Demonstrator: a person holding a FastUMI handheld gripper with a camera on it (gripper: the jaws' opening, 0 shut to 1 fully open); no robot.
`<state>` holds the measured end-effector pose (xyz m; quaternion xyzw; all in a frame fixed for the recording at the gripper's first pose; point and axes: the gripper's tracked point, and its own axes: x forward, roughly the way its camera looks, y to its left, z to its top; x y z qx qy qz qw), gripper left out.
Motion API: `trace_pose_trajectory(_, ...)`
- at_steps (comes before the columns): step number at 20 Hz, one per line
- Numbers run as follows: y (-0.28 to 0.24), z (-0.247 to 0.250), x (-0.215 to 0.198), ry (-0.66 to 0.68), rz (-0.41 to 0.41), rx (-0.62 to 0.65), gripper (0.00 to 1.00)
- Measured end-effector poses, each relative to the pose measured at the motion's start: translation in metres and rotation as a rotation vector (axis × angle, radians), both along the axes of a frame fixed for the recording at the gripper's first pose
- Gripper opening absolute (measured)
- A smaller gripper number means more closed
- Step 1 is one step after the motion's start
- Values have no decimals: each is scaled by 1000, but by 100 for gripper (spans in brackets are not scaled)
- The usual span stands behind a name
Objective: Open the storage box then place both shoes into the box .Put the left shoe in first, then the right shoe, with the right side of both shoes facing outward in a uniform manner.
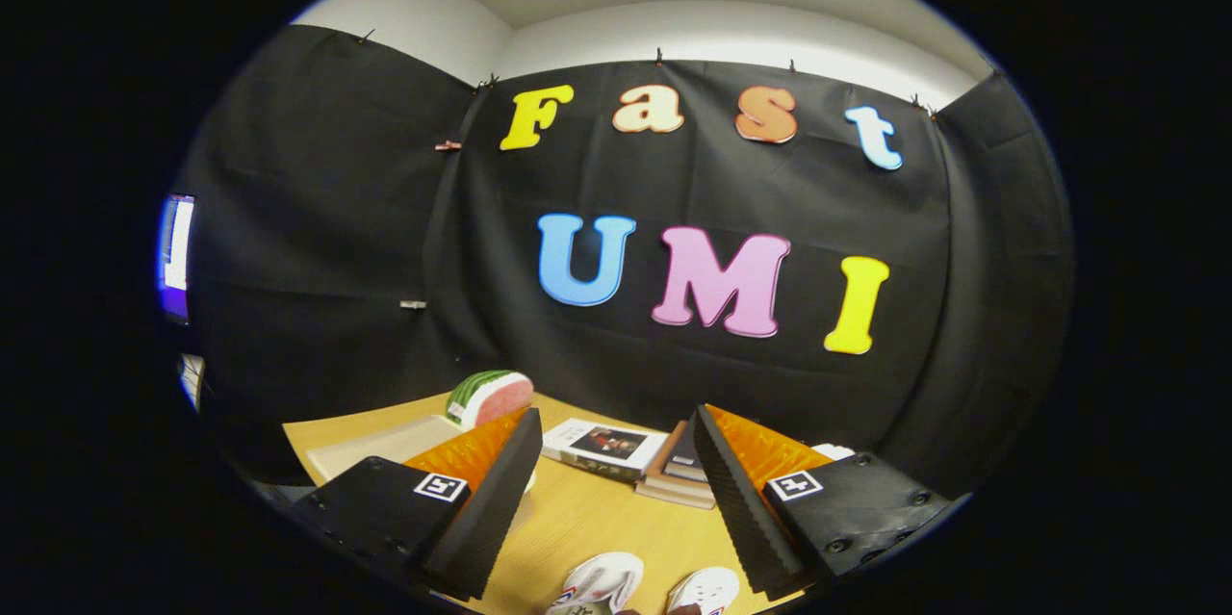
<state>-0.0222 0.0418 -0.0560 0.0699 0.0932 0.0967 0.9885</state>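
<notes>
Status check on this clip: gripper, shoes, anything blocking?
Gripper open, holding nothing. Two white shoes on the table between the fingers, untouched. Books and watermelon toy lie beyond.

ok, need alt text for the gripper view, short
Open claw held above a wooden table, nothing between its fingers; two white shoes lie below the fingertips. Beyond the fingers sit a stack of books, a watermelon-slice toy and a flat beige tray.

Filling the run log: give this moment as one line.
claw: open, holding nothing | two white shoes: on table, between fingers | books: beyond | box: unopened
</notes>
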Motion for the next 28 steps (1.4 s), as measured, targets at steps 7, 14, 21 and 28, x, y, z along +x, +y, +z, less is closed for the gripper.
trace_pose_trajectory(7, 37, -66, -9, 305, 195, 470, 98)
trace_pose_trajectory(14, 86, -126, -10, 636, 326, 1060, 97)
trace_pose_trajectory(21, 149, -157, -15, 834, 431, 1205, 98)
trace_pose_trajectory(28, 189, -173, -16, 934, 452, 1257, 96)
